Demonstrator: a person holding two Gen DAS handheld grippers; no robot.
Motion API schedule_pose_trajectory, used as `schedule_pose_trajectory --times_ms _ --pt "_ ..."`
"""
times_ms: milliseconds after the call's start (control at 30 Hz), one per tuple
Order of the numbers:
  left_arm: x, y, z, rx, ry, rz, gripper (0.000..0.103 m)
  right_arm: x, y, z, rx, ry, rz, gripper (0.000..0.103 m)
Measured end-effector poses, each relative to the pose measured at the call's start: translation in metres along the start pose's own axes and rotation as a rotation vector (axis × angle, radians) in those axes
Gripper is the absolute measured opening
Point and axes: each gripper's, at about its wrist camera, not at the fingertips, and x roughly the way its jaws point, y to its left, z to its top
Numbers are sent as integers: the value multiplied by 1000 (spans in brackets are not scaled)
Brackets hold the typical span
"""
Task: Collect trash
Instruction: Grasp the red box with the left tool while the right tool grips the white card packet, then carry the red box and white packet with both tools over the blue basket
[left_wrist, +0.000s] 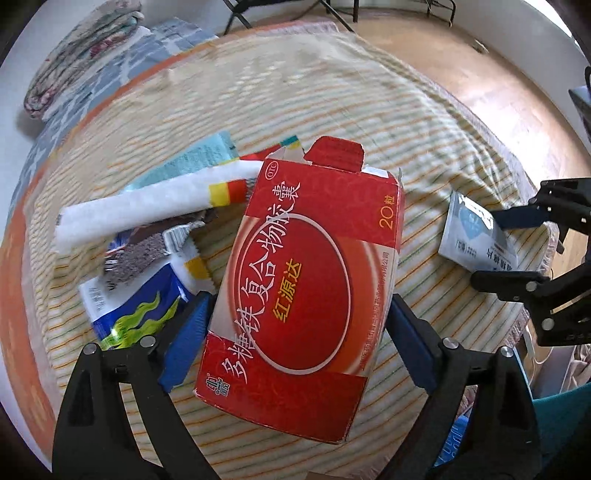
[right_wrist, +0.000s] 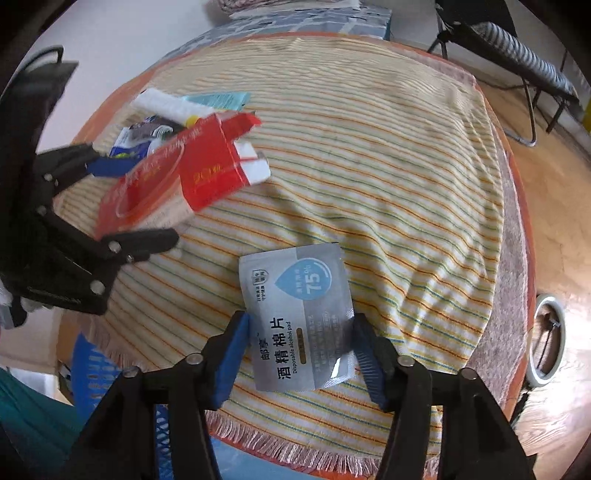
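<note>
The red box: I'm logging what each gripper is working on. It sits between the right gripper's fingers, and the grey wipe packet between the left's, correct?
Swapped. The red box sits between the left gripper fingers in the left wrist view; the grey wipe packet lies between the right gripper's.

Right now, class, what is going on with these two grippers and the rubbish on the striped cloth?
A person is collecting trash with two hand-held grippers. The left gripper straddles a red medicine box, its fingers wide, with no clear grip. The right gripper brackets a grey alcohol pad sachet lying on the striped cloth, not clearly pinching it. More wrappers lie piled behind the box.
</note>
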Motion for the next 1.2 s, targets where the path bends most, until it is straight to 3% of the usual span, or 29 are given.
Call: schedule_pose_trajectory --times_ms 433,467,500,567,733,867,1000,1200 --pt "-60 9 -27 -59 -92 -47 90 -39 3 0 17 -63 20 52" --pt "-65 11 -30 -65 -98 -51 86 -45 4 1 16 -70 20 52" --pt "-70 12 -32 -67 -102 -54 68 -49 1 1 15 -75 22 52" --pt "-70 14 -36 -74 -85 -40 44 -55 6 2 4 -82 19 52" --pt "-52 18 -49 -74 -29 1 43 -63 15 -1 -1 -87 14 52" --pt "-49 24 -50 -107 -34 15 43 -66 20 -5 -4 -81 20 52" --pt "-60 39 -52 -152 -71 26 20 -72 27 -8 -14 -83 24 52" --pt "-83 64 -65 -237 -114 -3 16 -86 44 -8 -45 -89 36 51"
